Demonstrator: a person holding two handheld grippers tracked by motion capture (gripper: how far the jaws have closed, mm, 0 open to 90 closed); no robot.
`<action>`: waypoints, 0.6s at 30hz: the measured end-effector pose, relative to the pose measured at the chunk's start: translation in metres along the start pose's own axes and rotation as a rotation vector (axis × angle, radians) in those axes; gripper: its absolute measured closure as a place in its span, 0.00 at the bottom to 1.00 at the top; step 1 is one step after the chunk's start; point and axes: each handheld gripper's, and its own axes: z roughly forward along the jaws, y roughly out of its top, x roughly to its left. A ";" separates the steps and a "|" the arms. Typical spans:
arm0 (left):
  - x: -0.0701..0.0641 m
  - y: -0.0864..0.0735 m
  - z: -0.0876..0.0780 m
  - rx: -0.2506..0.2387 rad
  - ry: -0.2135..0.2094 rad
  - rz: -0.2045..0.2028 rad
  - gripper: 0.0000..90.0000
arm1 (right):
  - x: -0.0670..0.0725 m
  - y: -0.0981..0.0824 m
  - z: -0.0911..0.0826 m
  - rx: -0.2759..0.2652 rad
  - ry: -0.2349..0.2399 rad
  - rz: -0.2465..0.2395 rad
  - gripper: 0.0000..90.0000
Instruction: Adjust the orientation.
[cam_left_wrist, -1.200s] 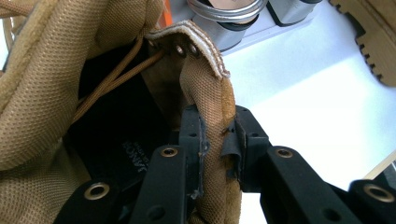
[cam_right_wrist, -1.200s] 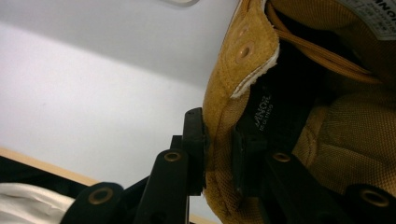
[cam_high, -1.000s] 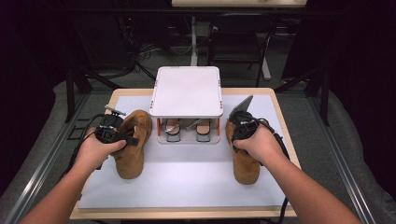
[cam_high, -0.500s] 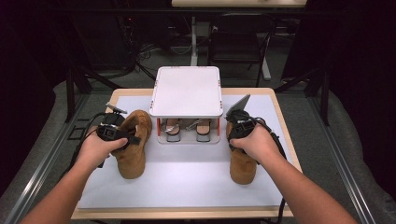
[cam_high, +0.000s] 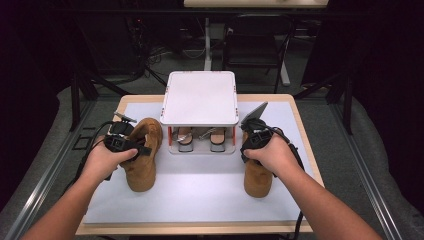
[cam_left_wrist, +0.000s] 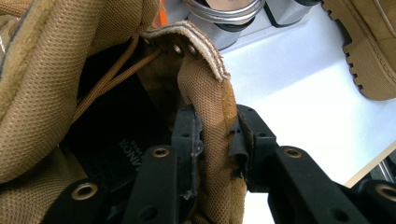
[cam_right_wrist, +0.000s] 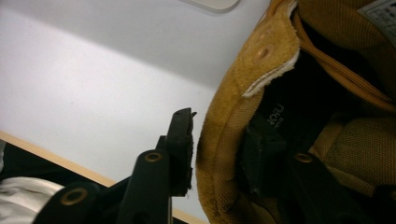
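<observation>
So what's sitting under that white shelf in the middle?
Under the white shelf a pair of sandals stands side by side on its lower level, toes toward the person, with a metal buckle showing. Their back parts are covered by the shelf top.

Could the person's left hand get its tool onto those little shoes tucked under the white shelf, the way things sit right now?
Probably not straight away. The left hand-held gripper has the tan boot's collar between its just-opening jaws, and that boot stands between it and the small shoes under the white shelf.
</observation>
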 end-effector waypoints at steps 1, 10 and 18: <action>0.000 0.000 0.000 0.002 0.001 0.003 0.76 | 0.001 0.000 0.000 -0.002 0.000 -0.003 0.70; 0.000 -0.001 -0.001 0.016 0.007 0.004 0.64 | 0.002 -0.003 -0.003 -0.016 -0.005 -0.026 0.69; -0.004 0.002 -0.015 0.001 0.039 0.015 0.62 | 0.001 -0.007 -0.018 -0.044 -0.003 -0.032 0.68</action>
